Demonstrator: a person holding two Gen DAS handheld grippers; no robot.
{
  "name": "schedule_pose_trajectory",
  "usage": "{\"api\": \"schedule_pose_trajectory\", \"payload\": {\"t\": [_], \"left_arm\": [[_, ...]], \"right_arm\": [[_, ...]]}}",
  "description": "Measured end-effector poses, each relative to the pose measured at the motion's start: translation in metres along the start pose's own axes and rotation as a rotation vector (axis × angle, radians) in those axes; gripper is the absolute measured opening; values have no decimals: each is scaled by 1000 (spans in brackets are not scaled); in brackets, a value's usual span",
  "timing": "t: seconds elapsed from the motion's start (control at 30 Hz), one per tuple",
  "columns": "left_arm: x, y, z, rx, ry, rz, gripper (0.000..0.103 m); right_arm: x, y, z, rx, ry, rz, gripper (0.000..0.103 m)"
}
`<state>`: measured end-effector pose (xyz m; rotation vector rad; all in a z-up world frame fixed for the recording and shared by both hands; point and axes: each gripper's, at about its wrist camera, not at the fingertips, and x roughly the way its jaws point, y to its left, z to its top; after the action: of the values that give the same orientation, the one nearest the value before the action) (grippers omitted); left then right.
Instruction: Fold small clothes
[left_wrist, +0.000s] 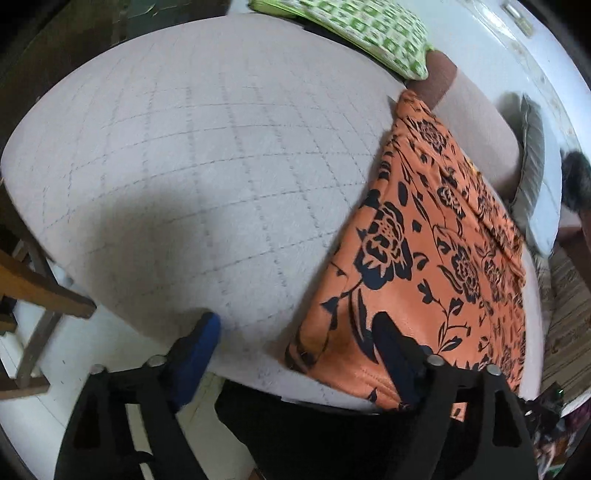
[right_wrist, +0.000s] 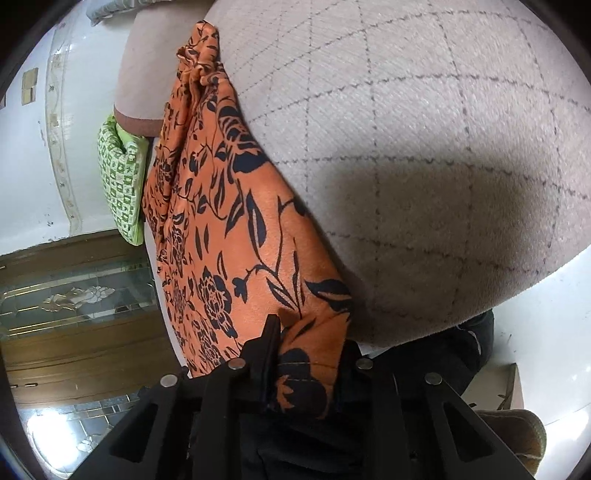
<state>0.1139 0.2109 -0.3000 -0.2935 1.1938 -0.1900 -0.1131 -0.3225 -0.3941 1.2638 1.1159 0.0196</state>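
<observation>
orange floral garment (right_wrist: 236, 236) in right tongs (right_wrist: 306, 354)

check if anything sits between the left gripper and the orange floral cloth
Nothing visible does. The left gripper is open at the near edge of the orange floral cloth, one finger already over the fabric, the blue-padded one over the bare quilted cushion. The right gripper grips the cloth's near corner.

Garment (left_wrist: 424, 258) on cushion (left_wrist: 184, 166), right side
</observation>
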Motion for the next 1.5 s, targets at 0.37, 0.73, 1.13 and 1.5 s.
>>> {"api": "schedule_pose_trajectory", "payload": {"t": [0.37, 0.73, 1.13, 1.5], "left_arm": [[-3, -17, 0, 133, -29, 31, 13], [0, -9, -11, 100, 29, -96, 49], [-1, -21, -7, 144, 28, -152, 17], [5, -24, -3, 135, 42, -75, 31]], "right_arm": [[2, -8, 3, 5, 12, 25, 24], [3, -13, 3, 15, 13, 47, 24], [3, -14, 4, 16, 15, 46, 24], [3, -12, 5, 15, 19, 44, 24]]}}
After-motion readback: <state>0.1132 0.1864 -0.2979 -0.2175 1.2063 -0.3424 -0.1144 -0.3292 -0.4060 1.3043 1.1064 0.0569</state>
